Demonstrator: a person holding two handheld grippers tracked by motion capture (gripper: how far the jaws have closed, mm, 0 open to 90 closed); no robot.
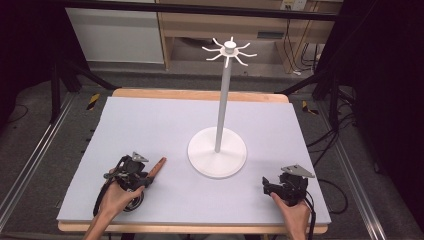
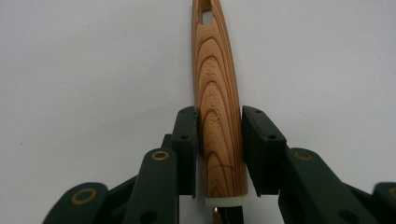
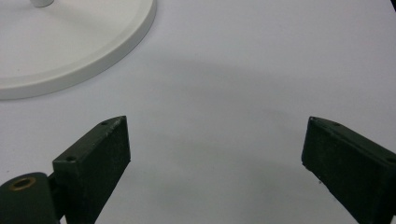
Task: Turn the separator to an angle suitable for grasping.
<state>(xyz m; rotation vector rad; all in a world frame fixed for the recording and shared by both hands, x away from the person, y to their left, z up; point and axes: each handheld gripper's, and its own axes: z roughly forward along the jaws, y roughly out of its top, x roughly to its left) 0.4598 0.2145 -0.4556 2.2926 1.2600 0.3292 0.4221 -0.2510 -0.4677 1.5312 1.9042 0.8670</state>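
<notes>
My left gripper (image 2: 219,135) pinched the wooden handle (image 2: 218,98), which lay flat on the counter (image 1: 150,125). My right gripper (image 3: 215,149) was wide open and held nothing, near the white stand (image 1: 217,152).

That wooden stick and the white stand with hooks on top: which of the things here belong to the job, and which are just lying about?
Part of the job:
- wooden handle, clamped in the left gripper
- white stand with hooks on top, probably where it will hang

Just about:
- right gripper, open, with nothing between its jaws
- table
- shelving behind
</notes>
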